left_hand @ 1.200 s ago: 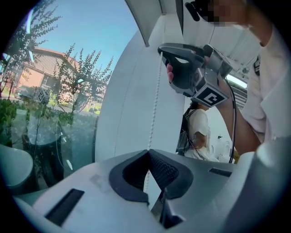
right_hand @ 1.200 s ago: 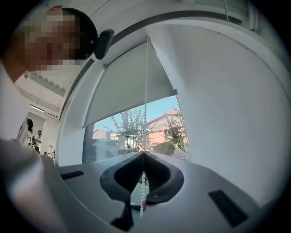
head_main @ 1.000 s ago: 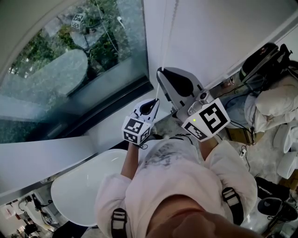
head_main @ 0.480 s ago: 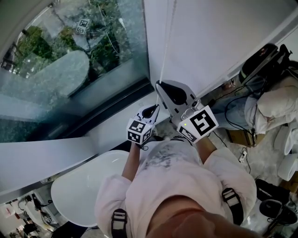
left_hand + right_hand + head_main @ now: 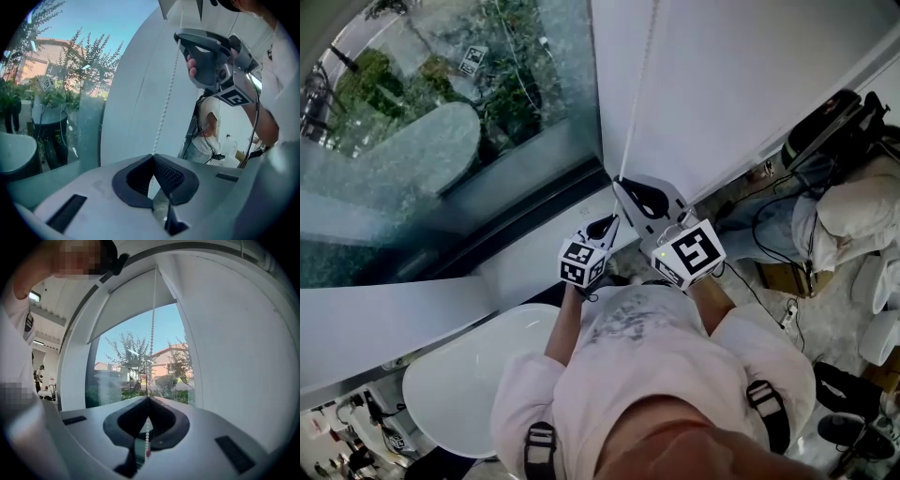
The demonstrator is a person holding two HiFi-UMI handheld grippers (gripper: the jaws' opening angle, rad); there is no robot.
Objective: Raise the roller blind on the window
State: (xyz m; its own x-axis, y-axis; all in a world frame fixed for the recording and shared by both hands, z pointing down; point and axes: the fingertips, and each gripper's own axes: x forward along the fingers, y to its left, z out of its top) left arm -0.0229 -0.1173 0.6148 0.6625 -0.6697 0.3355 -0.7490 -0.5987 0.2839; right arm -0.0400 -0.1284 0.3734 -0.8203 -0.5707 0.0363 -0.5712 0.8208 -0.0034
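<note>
A white bead chain [image 5: 636,112] hangs down the white wall beside the window [image 5: 441,141]. My right gripper [image 5: 619,181] is shut on the chain, which runs from the roller blind [image 5: 131,301] at the window's top straight into its closed jaws [image 5: 148,397]. Just below and to the left, my left gripper [image 5: 612,217] is also closed. In the left gripper view the chain [image 5: 166,108] drops from the right gripper [image 5: 178,37] to the left gripper's pinched tips [image 5: 152,155]. The blind covers only the top of the pane.
A white oval tub [image 5: 459,375] lies below the window sill. At the right are a black bag [image 5: 825,122], cables and white cushions [image 5: 853,216]. Another person [image 5: 206,126] stands farther back in the room.
Both grippers have come down along the chain, closer to my body, still closed. The right one has dropped more in the head view.
</note>
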